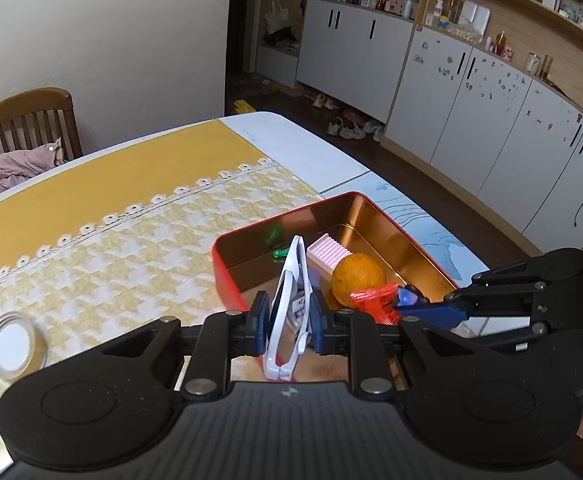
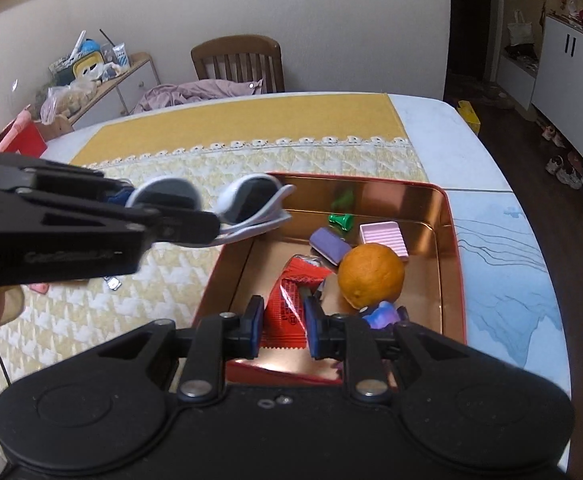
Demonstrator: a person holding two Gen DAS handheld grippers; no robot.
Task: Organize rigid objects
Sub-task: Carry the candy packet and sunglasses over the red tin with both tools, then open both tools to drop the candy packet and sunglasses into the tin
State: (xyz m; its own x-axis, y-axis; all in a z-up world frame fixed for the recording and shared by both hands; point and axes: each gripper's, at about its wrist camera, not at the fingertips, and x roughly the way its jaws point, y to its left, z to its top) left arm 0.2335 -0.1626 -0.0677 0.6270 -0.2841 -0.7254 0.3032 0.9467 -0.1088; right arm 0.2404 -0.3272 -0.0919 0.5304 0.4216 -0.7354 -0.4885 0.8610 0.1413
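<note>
We are carrying folded white sunglasses [image 1: 287, 304], clenched in our left gripper [image 1: 289, 320], over the near-left corner of the red tin [image 2: 457, 276] already holding an orange [image 2: 371, 276], while our right gripper [image 2: 281, 326] is grasping a red sachet [image 2: 287, 312] inside, and a jar lid [image 1: 13, 346] is waiting on the tablecloth [image 1: 111, 272].

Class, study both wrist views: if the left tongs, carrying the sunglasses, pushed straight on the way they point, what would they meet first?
Probably the inside of the red tin: the left tongs aim down over its near rim, towards the pink ribbed block and green piece. Depth is uncertain.
</note>
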